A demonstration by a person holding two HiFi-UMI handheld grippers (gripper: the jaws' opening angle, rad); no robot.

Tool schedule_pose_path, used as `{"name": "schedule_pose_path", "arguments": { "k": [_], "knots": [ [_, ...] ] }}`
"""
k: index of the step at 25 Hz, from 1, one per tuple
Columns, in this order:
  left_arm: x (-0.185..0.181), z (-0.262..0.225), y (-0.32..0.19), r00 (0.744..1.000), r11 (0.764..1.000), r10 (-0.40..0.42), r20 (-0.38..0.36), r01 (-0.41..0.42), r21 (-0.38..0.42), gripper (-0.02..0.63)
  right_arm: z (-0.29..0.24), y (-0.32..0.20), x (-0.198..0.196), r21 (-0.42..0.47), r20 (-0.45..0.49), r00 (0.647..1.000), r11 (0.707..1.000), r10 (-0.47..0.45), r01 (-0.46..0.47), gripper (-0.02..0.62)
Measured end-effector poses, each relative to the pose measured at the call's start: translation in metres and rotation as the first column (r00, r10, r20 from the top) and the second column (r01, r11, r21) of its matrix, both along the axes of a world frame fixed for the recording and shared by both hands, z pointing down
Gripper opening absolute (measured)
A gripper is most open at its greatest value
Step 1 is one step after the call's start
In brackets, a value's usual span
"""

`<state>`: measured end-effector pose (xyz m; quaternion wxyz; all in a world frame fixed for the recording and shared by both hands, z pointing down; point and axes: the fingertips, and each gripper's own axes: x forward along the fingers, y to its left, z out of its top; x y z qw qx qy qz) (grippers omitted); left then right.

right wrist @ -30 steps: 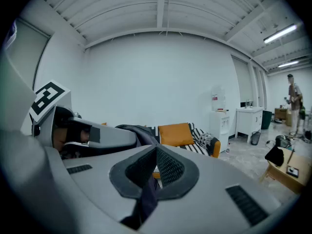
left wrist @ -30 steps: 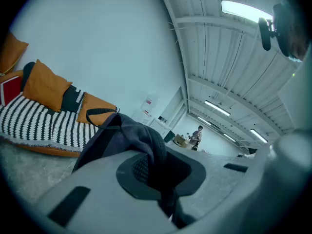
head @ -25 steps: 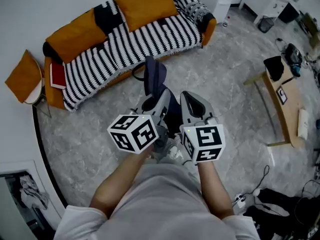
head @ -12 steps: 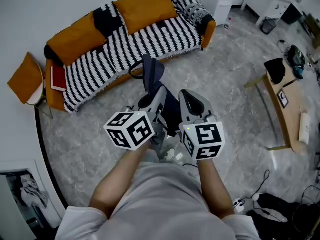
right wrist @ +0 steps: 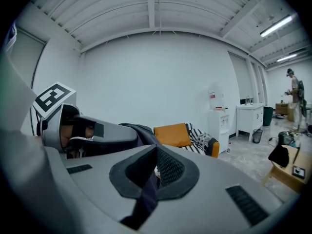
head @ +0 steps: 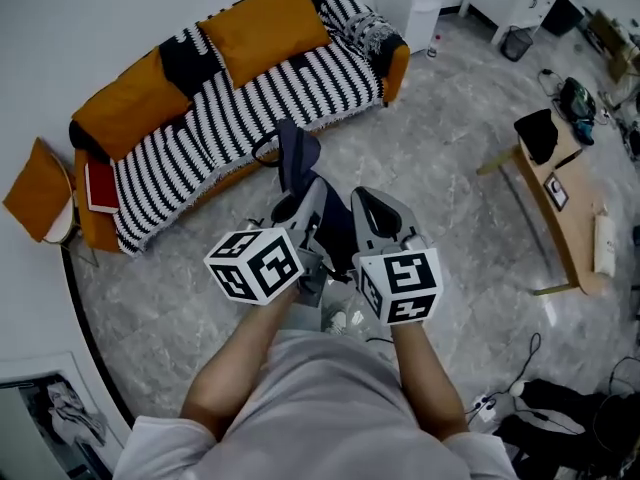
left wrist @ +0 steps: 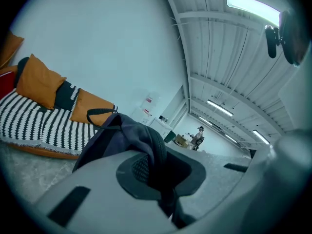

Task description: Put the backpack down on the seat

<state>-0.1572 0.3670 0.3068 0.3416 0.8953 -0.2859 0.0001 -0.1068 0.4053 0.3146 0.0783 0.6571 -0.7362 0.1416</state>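
Note:
A dark navy backpack [head: 302, 164] hangs in the air between my two grippers, over the grey floor in front of the sofa. My left gripper [head: 312, 206] is shut on its fabric; in the left gripper view the backpack [left wrist: 124, 138] bulges out of the shut jaws with its carry loop up. My right gripper [head: 366, 208] is shut on a dark strap [right wrist: 148, 191] of the backpack [right wrist: 139, 130]. The seat is the orange sofa [head: 395, 68] under a black-and-white striped cover [head: 250, 98], a short way ahead of the grippers.
Orange cushions [head: 262, 23] lean on the sofa back, and a red book [head: 101, 186] lies at its left end. A wooden table [head: 560, 203] with small items stands at the right. Cables and dark bags [head: 560, 418] lie on the floor at lower right. A person [right wrist: 296, 99] stands far off.
Both grippers and the hanging backpack have shifted a little toward the sofa, which now sits lower and further left in the head view. Both grips are unchanged.

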Motion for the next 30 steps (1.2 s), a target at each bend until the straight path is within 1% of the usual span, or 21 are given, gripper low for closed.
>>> {"name": "schedule_pose_path", "arguments": {
  "k": [5,13,22,30],
  "knots": [
    [0.018,0.004,-0.033,0.999,0.999,0.041,-0.006,-0.041,-0.014,0.008,0.004,-0.036,0.016,-0.012,0.0,1.0,0.999,0.031,-0.031,0.002],
    [0.037,0.01,-0.101,0.992,0.992,0.124,0.007,-0.124,-0.033,0.009,0.005,-0.118,0.027,-0.034,-0.001,0.997,0.997,0.073,-0.073,0.002],
    [0.052,0.001,-0.177,0.978,0.978,0.208,-0.009,-0.208,-0.003,0.008,0.005,-0.196,0.034,-0.047,-0.023,0.992,0.991,0.124,-0.125,0.002],
    [0.062,0.004,-0.226,0.975,0.975,0.222,-0.011,-0.222,0.0,0.009,0.008,-0.237,0.047,-0.047,-0.028,0.99,0.989,0.141,-0.142,0.002]
  ]
}}
